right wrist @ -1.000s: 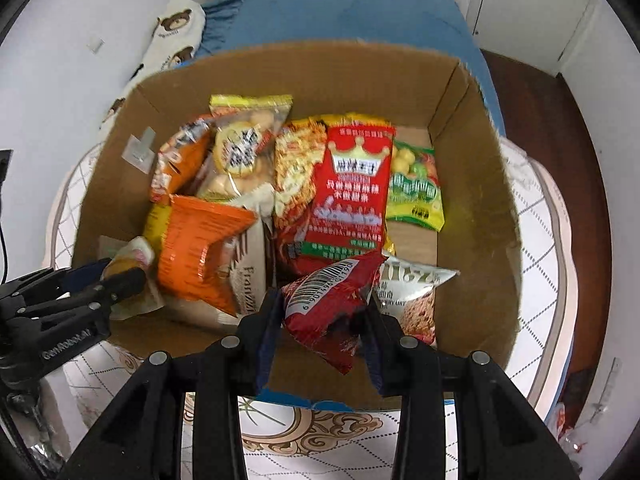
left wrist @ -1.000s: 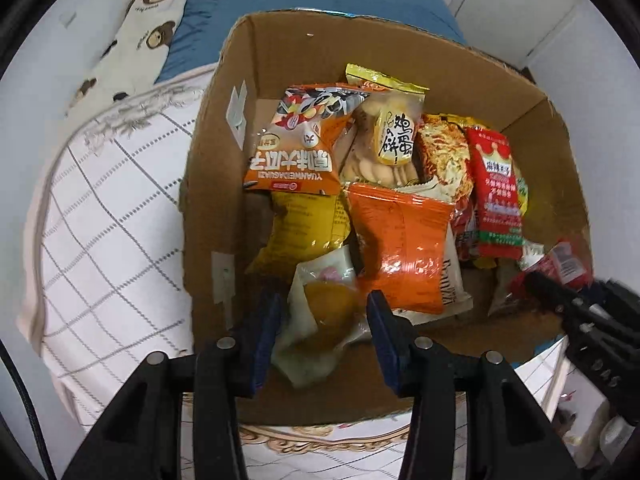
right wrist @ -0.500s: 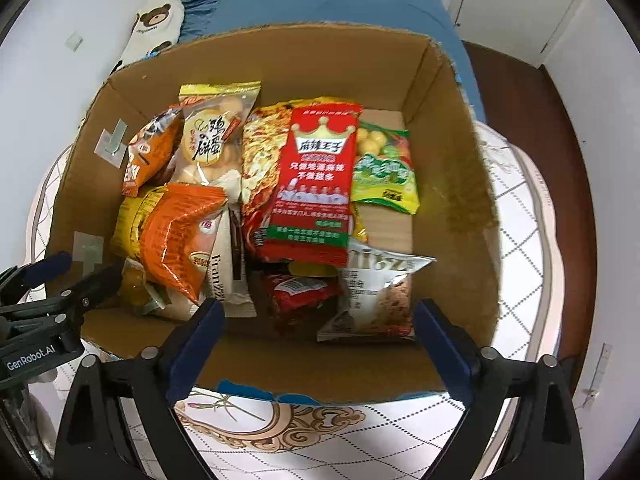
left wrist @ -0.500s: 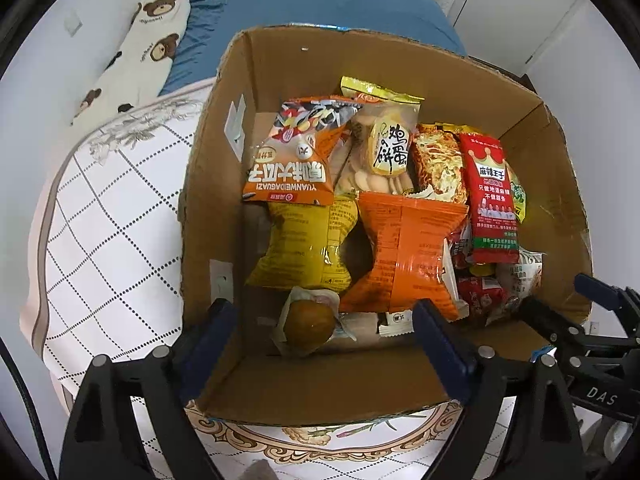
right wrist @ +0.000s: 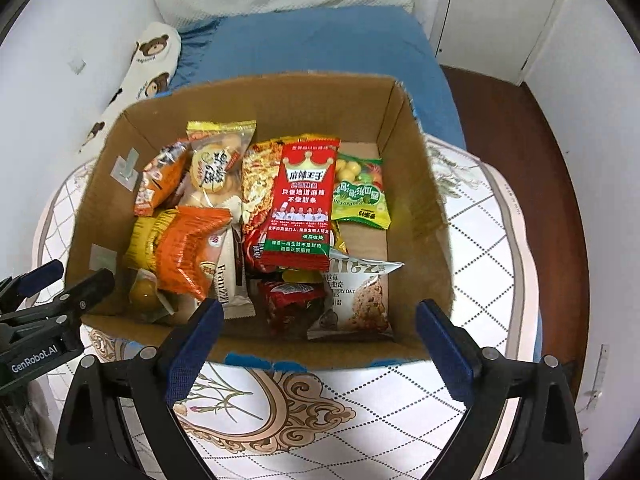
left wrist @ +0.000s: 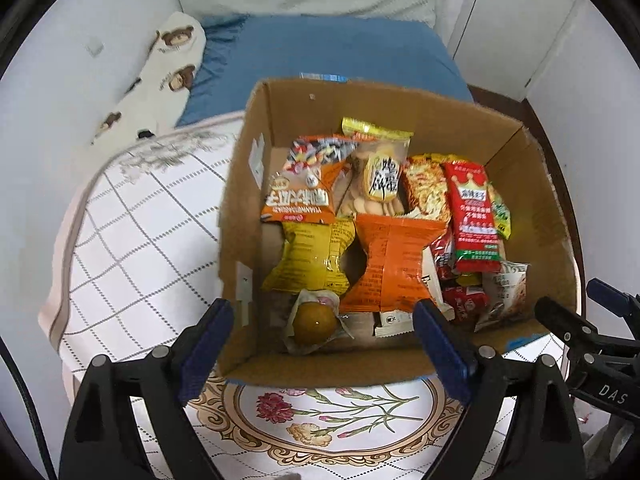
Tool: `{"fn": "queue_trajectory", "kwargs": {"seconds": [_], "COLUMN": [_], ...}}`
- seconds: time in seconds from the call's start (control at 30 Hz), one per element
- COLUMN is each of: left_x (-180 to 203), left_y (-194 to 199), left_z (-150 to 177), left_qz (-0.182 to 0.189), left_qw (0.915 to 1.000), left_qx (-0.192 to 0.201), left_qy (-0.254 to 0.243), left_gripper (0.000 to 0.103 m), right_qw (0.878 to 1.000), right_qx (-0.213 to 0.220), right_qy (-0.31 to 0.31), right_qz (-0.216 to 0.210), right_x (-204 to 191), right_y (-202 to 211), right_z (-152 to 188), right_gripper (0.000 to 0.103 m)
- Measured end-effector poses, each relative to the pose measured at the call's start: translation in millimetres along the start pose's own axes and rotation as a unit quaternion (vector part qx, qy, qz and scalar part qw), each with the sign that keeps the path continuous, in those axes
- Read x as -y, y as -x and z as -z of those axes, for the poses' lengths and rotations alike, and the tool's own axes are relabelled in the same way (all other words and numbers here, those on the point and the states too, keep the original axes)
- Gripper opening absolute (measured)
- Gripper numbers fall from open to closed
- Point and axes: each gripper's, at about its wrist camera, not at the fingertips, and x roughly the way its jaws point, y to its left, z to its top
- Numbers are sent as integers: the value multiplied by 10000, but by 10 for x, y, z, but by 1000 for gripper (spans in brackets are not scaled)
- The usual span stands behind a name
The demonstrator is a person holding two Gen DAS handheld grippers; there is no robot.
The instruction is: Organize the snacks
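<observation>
An open cardboard box [left wrist: 536, 184] [right wrist: 432, 216] on a round table holds several snack packets. A clear wrapper with a round yellow-brown snack [left wrist: 314, 322] [right wrist: 144, 294] lies in the box's near left corner. A small red packet [right wrist: 296, 304] [left wrist: 466, 302] lies near the front wall, beside a silver oat-cookie bag [right wrist: 360, 300]. My left gripper [left wrist: 324, 344] hangs open above the near rim, nothing between its blue pads. My right gripper [right wrist: 320, 340] is likewise open and empty over the front wall. Each gripper also shows at the edge of the other's view.
The table wears a white checked cloth [left wrist: 132, 248] with a floral centre [left wrist: 332, 412]. A blue bed [right wrist: 320, 48] and a bear-print pillow [left wrist: 160, 68] lie behind the box. White cupboard doors [left wrist: 520, 20] stand at the back right, over dark wooden floor [right wrist: 512, 128].
Both grippers opened: the left released the wrapped round snack, the right the small red packet, which now lie in the box. Both grippers then lifted and pulled back from the box.
</observation>
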Motion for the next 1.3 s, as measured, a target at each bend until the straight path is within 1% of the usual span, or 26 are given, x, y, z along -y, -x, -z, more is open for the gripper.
{"fn": "queue_trajectory", "kwargs": {"seconds": [0.27, 0.43, 0.57, 0.6, 0.63, 0.67, 0.77, 1.03, 1.2, 1.3], "left_x": [33, 75, 109, 111, 106, 105, 97, 64, 40, 32], "left_y": [581, 983, 1256, 1339, 1401, 1457, 1665, 2115, 2369, 2482], "left_z": [321, 605, 821, 884, 931, 971, 1100, 1457, 1655, 1754], "left_qz": [-88, -53, -131, -142, -139, -156, -191, 70, 68, -8], "left_qw": [9982, 9951, 9917, 9903, 9893, 9884, 9852, 9813, 9780, 9756], "left_qx": [596, 992, 1279, 1375, 1450, 1505, 1695, 1919, 2085, 2196], "left_qy": [26, 15, -87, -106, -118, -129, -146, -110, -48, -7], "left_gripper": [92, 92, 92, 92, 96, 103, 103, 103, 103, 103], "right_qw": [9979, 9946, 9909, 9900, 9891, 9882, 9855, 9776, 9730, 9715], "right_qx": [651, 1035, 1338, 1408, 1468, 1527, 1694, 2099, 2304, 2366], "right_qy": [13, 67, 87, 90, 91, 93, 116, 165, 112, 106], "right_qz": [-13, -36, -63, -68, -69, -78, -67, 5, 22, 3], "right_x": [11, -14, -50, -53, -56, -61, -68, -56, -31, -27], "right_y": [599, 1016, 1373, 1452, 1526, 1602, 1826, 2358, 2623, 2739], "right_z": [352, 627, 902, 966, 1025, 1088, 1270, 1662, 1869, 1954], "right_gripper": [100, 101, 102, 102, 102, 102, 102, 103, 103, 103]}}
